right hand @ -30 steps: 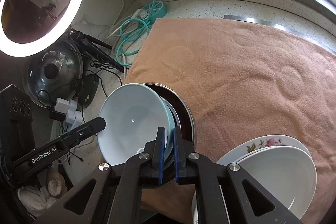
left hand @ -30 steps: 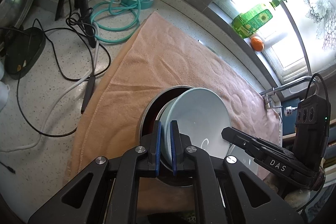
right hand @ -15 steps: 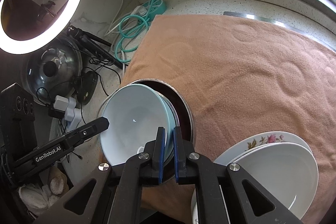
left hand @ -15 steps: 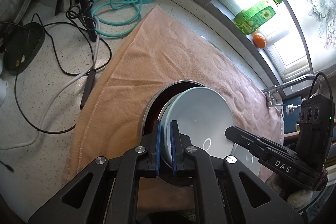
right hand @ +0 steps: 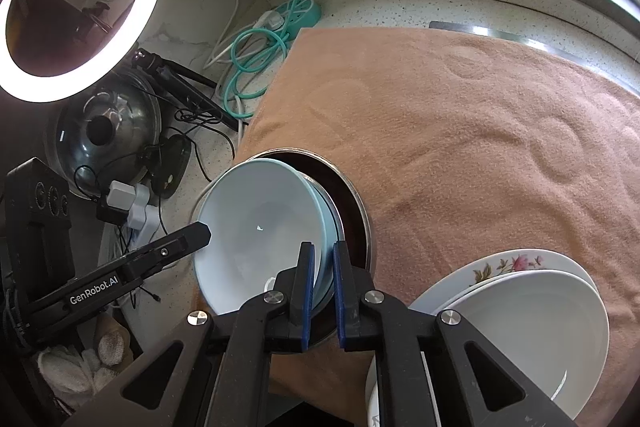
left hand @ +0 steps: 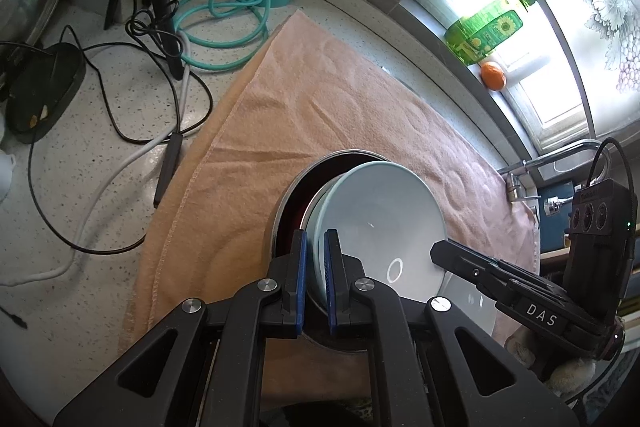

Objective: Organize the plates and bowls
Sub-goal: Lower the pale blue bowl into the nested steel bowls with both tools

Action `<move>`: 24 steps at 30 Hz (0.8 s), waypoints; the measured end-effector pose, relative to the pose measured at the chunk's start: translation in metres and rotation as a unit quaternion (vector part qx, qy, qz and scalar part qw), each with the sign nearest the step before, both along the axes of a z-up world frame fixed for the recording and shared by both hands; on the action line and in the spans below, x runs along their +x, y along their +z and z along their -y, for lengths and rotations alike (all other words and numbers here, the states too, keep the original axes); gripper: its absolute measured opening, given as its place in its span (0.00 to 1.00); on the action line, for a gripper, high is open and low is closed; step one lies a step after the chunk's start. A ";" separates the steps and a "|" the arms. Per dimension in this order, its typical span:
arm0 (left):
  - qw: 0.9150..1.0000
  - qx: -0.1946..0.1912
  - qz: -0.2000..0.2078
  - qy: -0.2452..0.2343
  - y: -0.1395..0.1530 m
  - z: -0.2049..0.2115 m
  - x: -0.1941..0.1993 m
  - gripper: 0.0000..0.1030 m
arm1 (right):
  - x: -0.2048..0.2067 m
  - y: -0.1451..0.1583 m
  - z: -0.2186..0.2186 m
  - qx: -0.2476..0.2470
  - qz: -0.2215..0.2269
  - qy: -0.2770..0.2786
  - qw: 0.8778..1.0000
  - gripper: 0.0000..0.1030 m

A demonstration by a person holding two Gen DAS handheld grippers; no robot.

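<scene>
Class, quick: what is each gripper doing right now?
Left gripper: shut on the pale blue bowl rim.
Right gripper: shut on the same bowl's opposite rim.

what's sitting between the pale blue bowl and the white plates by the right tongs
In the right wrist view, the dark-lined metal bowl under the pale blue bowl comes first, then a strip of bare peach towel before the white plates.

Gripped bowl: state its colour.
Pale blue bowl, plain, no pattern; the right wrist view shows it best.
</scene>
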State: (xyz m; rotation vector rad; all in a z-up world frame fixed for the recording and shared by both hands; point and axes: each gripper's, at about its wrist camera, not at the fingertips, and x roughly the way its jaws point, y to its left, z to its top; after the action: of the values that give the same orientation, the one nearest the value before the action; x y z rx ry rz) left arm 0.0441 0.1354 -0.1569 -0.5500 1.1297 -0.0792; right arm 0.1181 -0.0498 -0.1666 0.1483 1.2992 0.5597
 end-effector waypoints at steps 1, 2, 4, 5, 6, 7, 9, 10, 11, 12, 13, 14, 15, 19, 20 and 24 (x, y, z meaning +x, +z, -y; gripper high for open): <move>1.000 0.001 0.001 0.001 0.000 0.000 -0.001 0.06 | 0.000 0.000 0.000 0.000 0.001 0.000 1.000 0.10; 1.000 0.000 0.002 0.002 0.001 -0.001 -0.002 0.06 | 0.000 0.001 0.001 0.001 0.002 -0.001 1.000 0.10; 1.000 -0.001 0.004 0.005 0.002 -0.004 -0.004 0.06 | -0.001 0.003 0.004 0.004 0.005 -0.004 1.000 0.12; 1.000 -0.002 0.005 0.007 0.002 -0.005 -0.005 0.06 | -0.001 0.004 0.005 0.005 0.007 -0.006 1.000 0.12; 1.000 -0.001 0.008 0.007 0.004 -0.006 -0.006 0.07 | -0.001 0.005 0.007 0.006 0.010 -0.009 1.000 0.13; 1.000 0.000 0.010 0.009 0.005 -0.007 -0.007 0.07 | -0.001 0.007 0.009 0.007 0.013 -0.011 1.000 0.13; 1.000 0.004 0.015 0.014 0.008 -0.009 -0.009 0.07 | -0.002 0.010 0.014 0.009 0.020 -0.017 1.000 0.14; 1.000 0.005 0.016 0.017 0.008 -0.010 -0.011 0.07 | -0.002 0.011 0.017 0.009 0.023 -0.020 0.999 0.14; 1.000 0.003 0.016 0.019 0.008 -0.012 -0.012 0.07 | -0.002 0.012 0.019 0.008 0.026 -0.023 0.999 0.16; 1.000 0.000 0.017 0.021 0.008 -0.013 -0.013 0.07 | -0.003 0.012 0.021 0.006 0.028 -0.026 0.999 0.16; 1.000 -0.001 0.018 0.023 0.009 -0.014 -0.015 0.07 | -0.002 0.012 0.022 0.005 0.031 -0.027 0.999 0.16; 1.000 0.001 0.020 0.024 0.009 -0.015 -0.016 0.07 | -0.003 0.013 0.024 0.003 0.035 -0.029 0.999 0.16; 0.999 0.002 0.021 0.026 0.010 -0.016 -0.018 0.07 | -0.004 0.014 0.025 0.001 0.040 -0.030 0.999 0.16; 0.999 -0.004 0.021 0.034 0.008 -0.021 -0.022 0.07 | -0.011 0.018 0.027 -0.016 0.076 -0.023 0.997 0.16; 0.999 -0.005 0.021 0.036 0.007 -0.022 -0.023 0.07 | -0.012 0.019 0.026 -0.019 0.083 -0.018 0.996 0.16; 0.999 -0.004 0.021 0.042 0.006 -0.026 -0.028 0.07 | -0.019 0.019 0.029 -0.010 0.099 -0.009 0.995 0.16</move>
State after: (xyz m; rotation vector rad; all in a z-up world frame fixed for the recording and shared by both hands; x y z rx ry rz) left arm 0.0163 0.1615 -0.1504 -0.5999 1.0637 -0.0231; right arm 0.0991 -0.0786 -0.1475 0.0849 1.1086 0.5314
